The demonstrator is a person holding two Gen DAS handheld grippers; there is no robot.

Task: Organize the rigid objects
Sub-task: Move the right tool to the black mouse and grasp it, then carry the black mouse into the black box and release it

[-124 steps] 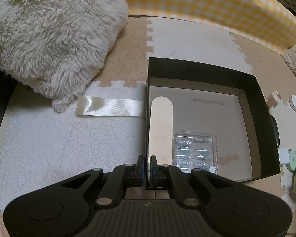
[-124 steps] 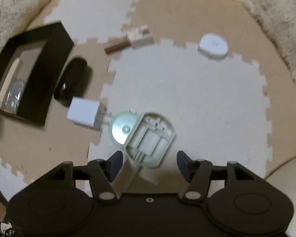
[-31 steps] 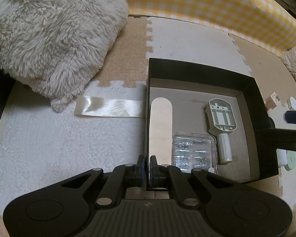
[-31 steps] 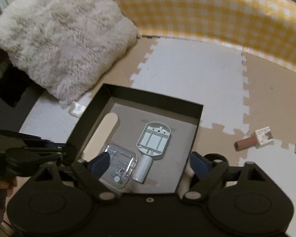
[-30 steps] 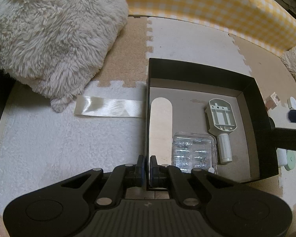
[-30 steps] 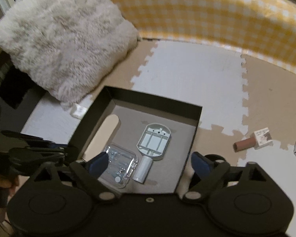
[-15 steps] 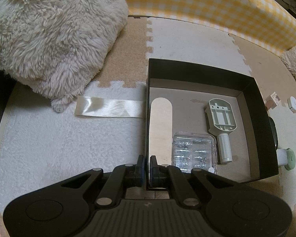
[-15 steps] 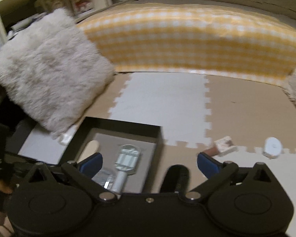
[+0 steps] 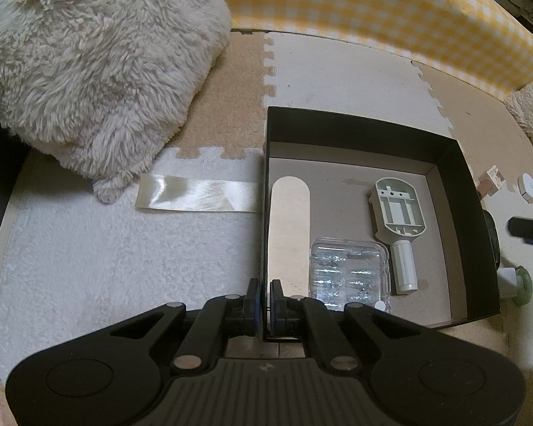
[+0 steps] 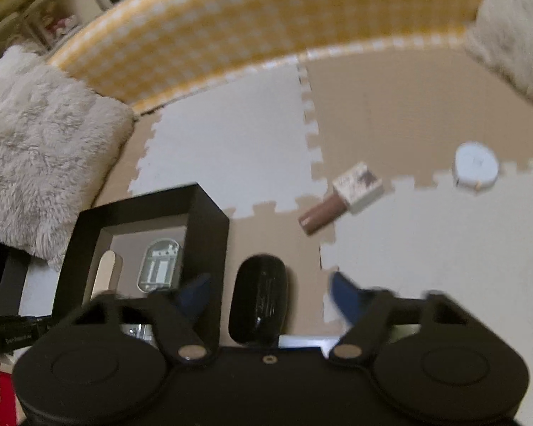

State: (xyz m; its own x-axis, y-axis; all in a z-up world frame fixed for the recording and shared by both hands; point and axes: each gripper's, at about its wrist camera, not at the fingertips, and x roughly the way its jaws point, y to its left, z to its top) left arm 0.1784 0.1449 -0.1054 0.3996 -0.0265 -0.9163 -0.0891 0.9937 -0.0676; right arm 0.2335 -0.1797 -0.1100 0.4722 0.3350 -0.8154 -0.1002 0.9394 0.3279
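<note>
A black open box (image 9: 359,131) lies on the foam mat. My left gripper (image 9: 265,296) is shut on its near-left wall. Inside lie a grey paddle-shaped plastic part (image 9: 398,211), a clear plastic case (image 9: 348,273) and a pale wooden stick (image 9: 289,230). My right gripper (image 10: 268,293) is open and empty, just above a glossy black oval object (image 10: 259,298) right of the box (image 10: 209,223). A brown tube with a white cap (image 10: 341,198) and a white round disc (image 10: 476,165) lie farther right.
A fluffy cushion (image 9: 89,67) lies left of the box and a yellow checked bolster (image 9: 373,7) runs along the back. A satin ribbon (image 9: 195,197) lies on the white rug. A white plug and a green disc (image 9: 515,280) lie beside the box's right wall.
My right gripper has left the box, where the grey part now lies, and has swung right and down over the black oval object. The left gripper has not moved.
</note>
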